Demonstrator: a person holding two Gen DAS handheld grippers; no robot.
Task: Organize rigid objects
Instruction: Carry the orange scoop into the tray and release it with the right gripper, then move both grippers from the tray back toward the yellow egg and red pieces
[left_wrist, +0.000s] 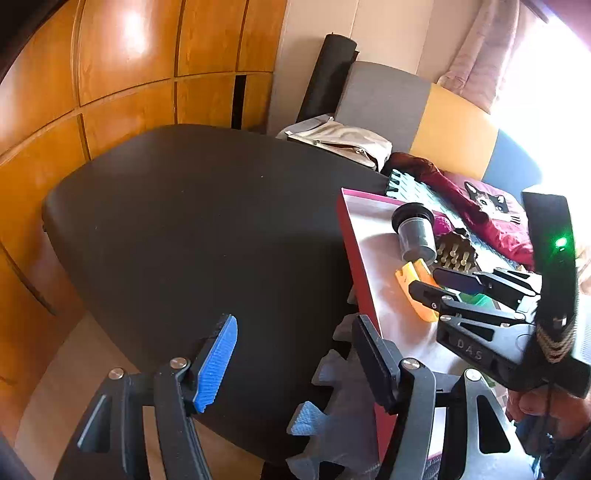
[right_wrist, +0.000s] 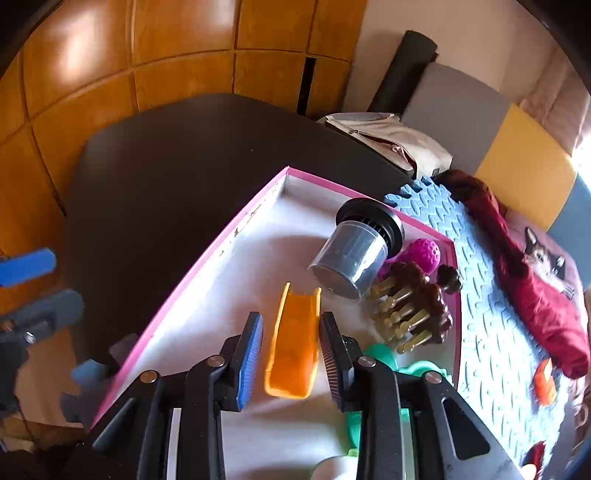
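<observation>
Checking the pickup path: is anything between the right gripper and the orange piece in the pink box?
Nothing visible. The orange piece lies in the pink box, directly between the right gripper's fingers. The grey cup and brown brush lie beyond it.

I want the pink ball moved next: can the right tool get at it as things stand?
Probably not directly: the pink ball sits in the tray's far corner, behind the grey filter cup and brown massager. The right tool straddles the orange piece.
</observation>
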